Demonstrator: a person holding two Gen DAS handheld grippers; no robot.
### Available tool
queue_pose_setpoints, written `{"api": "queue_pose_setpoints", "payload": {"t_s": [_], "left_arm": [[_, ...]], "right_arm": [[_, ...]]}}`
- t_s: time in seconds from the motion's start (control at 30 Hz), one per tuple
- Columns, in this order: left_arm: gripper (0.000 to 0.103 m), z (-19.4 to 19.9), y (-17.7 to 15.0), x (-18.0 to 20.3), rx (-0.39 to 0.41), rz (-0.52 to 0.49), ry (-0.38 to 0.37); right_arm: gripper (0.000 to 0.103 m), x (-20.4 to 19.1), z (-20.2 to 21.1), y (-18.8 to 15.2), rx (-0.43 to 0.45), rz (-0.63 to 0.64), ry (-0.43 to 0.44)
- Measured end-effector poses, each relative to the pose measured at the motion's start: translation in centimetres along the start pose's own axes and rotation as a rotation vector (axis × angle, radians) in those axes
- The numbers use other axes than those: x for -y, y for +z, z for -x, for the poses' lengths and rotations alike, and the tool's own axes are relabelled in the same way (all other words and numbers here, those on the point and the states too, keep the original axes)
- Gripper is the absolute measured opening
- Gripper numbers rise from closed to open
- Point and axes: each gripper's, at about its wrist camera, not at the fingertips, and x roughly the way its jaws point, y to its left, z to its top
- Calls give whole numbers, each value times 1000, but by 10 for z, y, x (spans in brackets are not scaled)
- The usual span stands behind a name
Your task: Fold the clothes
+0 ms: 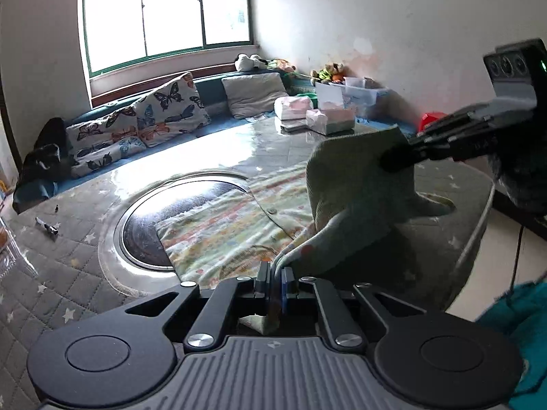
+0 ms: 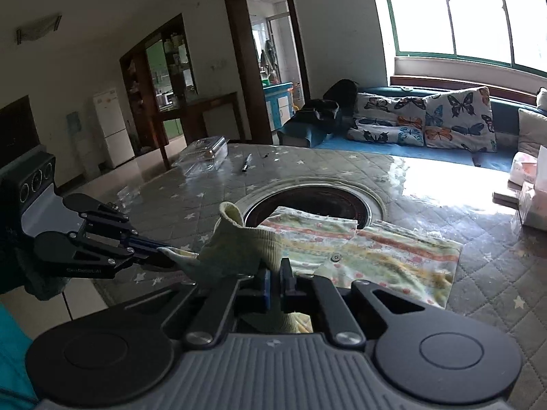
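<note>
The patterned garment (image 1: 232,229) lies spread on the quilted tabletop (image 1: 68,266), its far edge overlapping the round dark inset (image 1: 143,235) set into the middle of the tabletop, and its pale green ribbed end (image 1: 345,184) is raised off the surface between the two grippers. The left gripper (image 1: 273,273) has its jaws closed tight on a corner of that ribbed end, a scrap of fabric showing behind the pads; the right gripper (image 2: 275,273) is likewise clamped on the cloth, the ribbed fabric bunched just left of its jaws. Seen from the right wrist, the garment's button (image 2: 336,257) sits just nearer than the inset, and the flat part of the garment runs rightward from it to a straight side edge. Beyond the inset the tabletop is bare apart from a pen (image 2: 247,163) and a clear plastic box (image 2: 205,152) near its far left edge, and tissue packs (image 1: 330,119) at its far right. The nearest tabletop edge curves just under the lifted cloth.
</note>
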Motion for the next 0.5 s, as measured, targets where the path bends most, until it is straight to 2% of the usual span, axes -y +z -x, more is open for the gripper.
{"api": "queue_pose_setpoints", "payload": {"t_s": [0.1,0.27,0.37,0.5], "left_arm": [[6,-11,8,-13,7,47,2],[6,-37,37,-42,39,111,13],[6,-61,58,-67,40,148,41],[6,-104,78,-105,-11,234,56]], "right_arm": [[4,9,-10,9,11,-6,-16],[4,32,-34,54,33,16,-49],[4,50,-63,87,29,46,-80],[4,75,-119,114,-12,45,-131]]}}
